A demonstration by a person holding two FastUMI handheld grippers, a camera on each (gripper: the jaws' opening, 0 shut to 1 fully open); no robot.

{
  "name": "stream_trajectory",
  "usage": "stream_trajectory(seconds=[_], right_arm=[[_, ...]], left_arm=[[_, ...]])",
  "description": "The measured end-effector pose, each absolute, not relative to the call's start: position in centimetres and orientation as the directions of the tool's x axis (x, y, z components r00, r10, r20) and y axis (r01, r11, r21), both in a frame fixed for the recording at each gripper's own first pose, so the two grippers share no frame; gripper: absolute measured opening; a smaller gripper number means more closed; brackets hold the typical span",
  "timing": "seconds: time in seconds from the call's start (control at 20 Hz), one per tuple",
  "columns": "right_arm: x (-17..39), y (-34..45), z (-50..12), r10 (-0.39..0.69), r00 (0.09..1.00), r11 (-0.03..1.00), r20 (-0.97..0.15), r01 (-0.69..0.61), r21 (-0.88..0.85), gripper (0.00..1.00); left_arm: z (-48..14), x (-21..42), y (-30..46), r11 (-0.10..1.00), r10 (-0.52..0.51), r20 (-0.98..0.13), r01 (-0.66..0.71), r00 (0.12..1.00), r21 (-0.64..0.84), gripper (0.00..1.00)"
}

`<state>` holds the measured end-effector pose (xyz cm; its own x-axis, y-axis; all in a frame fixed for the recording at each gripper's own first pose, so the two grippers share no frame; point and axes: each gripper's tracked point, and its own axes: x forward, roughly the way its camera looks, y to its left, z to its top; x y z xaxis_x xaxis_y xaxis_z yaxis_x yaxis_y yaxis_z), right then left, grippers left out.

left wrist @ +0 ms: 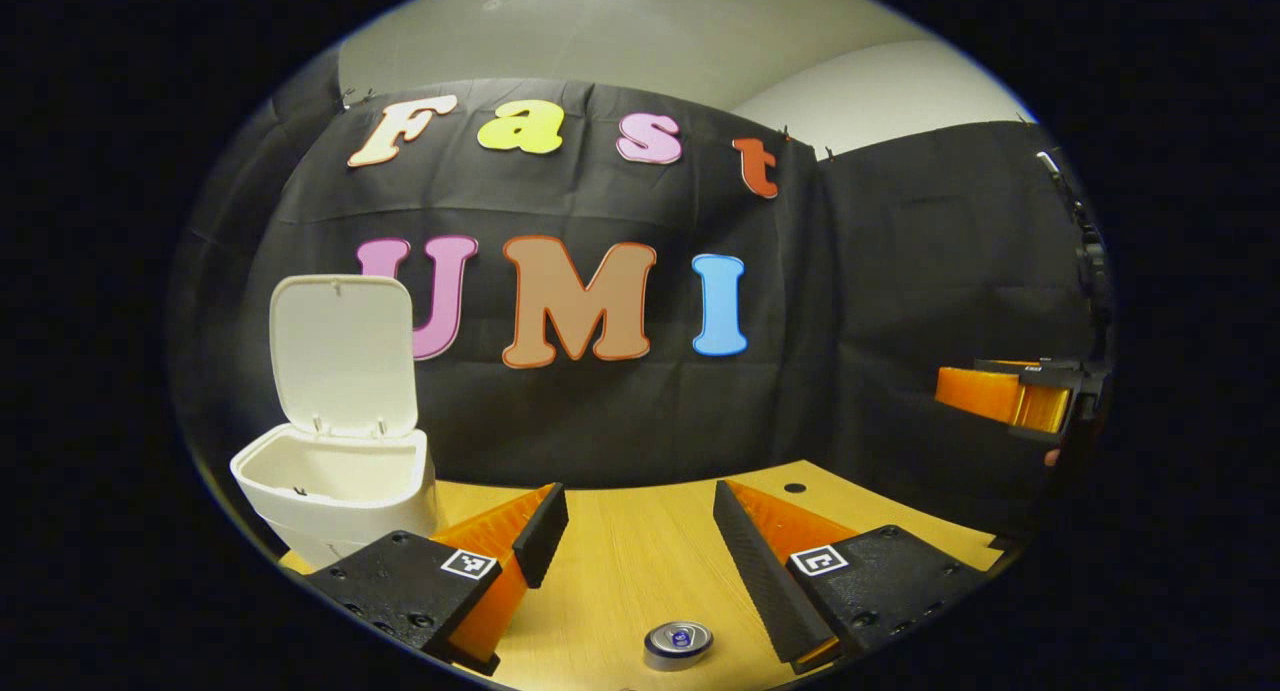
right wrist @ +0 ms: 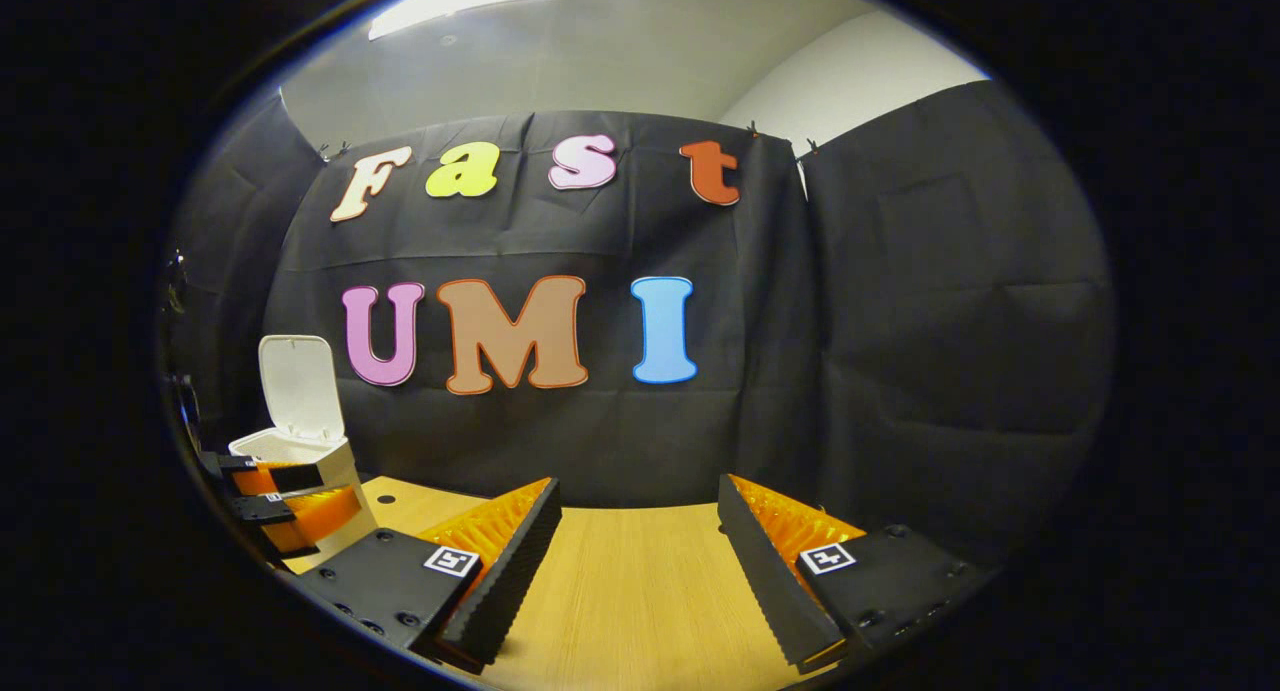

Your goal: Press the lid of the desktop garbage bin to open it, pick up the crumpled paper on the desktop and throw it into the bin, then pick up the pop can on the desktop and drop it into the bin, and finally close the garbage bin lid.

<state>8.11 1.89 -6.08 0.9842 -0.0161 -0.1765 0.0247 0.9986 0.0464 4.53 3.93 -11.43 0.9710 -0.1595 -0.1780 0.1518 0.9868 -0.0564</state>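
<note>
Left gripper [left wrist: 640, 561] first: in the left gripper view we see its fingers spread wide above the wooden desktop [left wrist: 620, 571], holding nothing. Just below the gap between them stands the pop can [left wrist: 678, 643], seen from its top (close to the lower edge, apart from both fingers). To the left the white garbage bin [left wrist: 335, 491] sits on the desktop with its lid [left wrist: 343, 356] raised upright. Far right, we make out the right gripper [left wrist: 1020, 396] hanging in the air.

In the right gripper view, the right gripper's fingers [right wrist: 500, 581] also stand well apart over bare wood, gripping nothing. At far left the bin is open, and the left gripper shows just in front of it.
</note>
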Motion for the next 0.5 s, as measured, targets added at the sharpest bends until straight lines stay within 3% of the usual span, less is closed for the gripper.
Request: stream_trajectory(seconds=[0.5], right_arm=[[6.2, -1.5, -8.9, -0.076, 0.965, 0.996, -0.252, 0.086, 0.027, 1.0]], left_arm=[[-26.0, 3.0, 0.9, 0.982, -0.19, -0.465, 0.158, 0.865, -0.107, 0.92]])
